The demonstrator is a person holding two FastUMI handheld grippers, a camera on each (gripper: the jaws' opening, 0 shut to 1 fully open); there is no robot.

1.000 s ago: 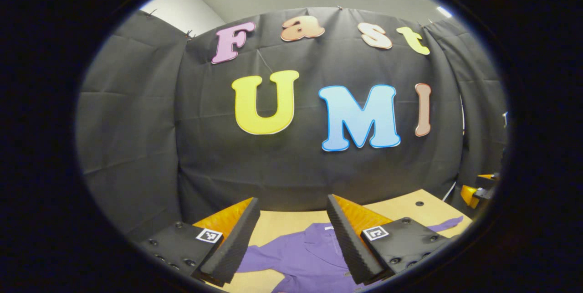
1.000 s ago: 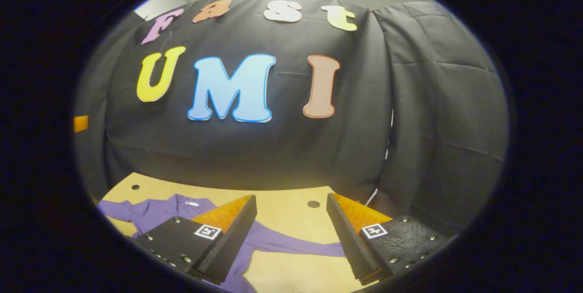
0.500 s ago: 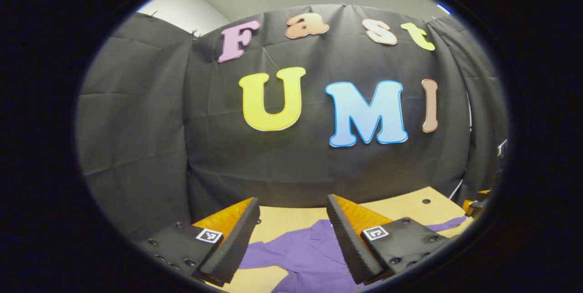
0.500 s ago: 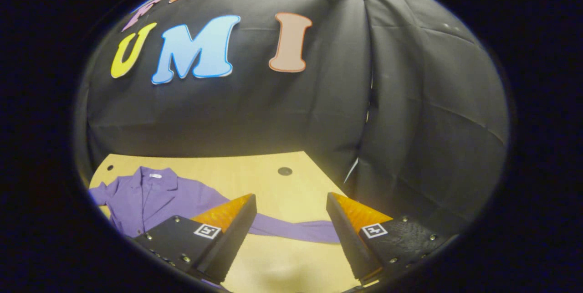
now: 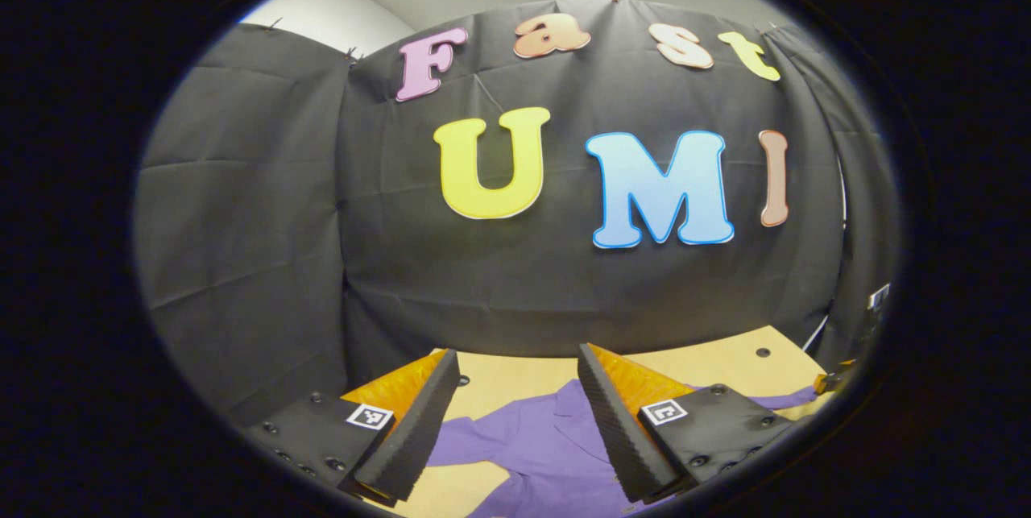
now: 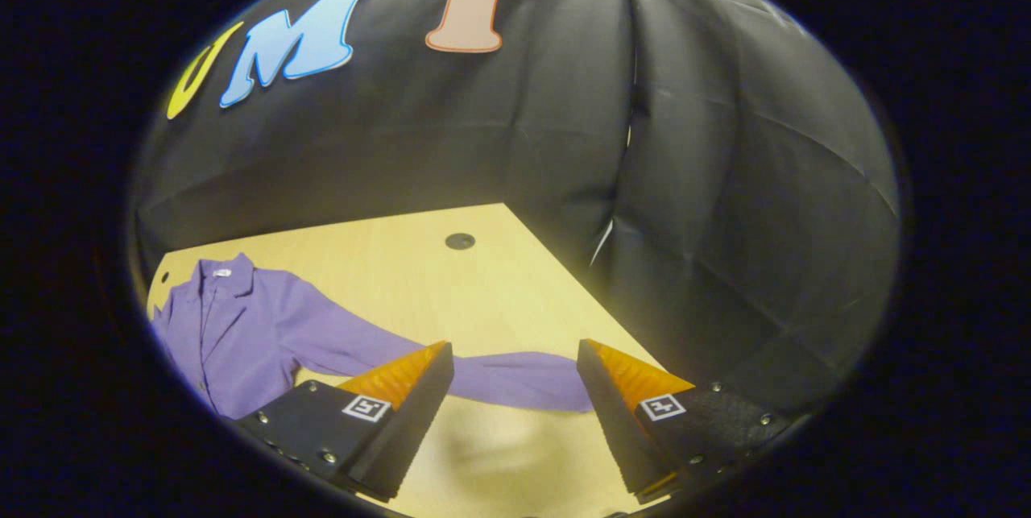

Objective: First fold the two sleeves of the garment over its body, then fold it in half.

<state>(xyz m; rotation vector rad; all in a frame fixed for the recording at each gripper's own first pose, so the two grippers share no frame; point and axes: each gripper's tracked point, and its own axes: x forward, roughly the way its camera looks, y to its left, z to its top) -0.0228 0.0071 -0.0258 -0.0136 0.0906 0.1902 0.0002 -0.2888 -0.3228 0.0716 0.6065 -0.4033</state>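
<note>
Tilting down since a second ago, the right claw (image 6: 515, 389) now hangs wide above the purple garment's (image 6: 242, 333) outstretched sleeve (image 6: 515, 377), which lies across the gap between its fingers on the bench (image 6: 419, 276). Left claw (image 5: 519, 413), also wide and empty, hovers over the garment's body (image 5: 540, 441).

No readable text, labels or numbers anywhere.

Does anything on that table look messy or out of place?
Nothing stands out. The purple shirt lies flat on the wooden table with one sleeve stretched out sideways, not yet folded. Both grippers are open above it.
</note>
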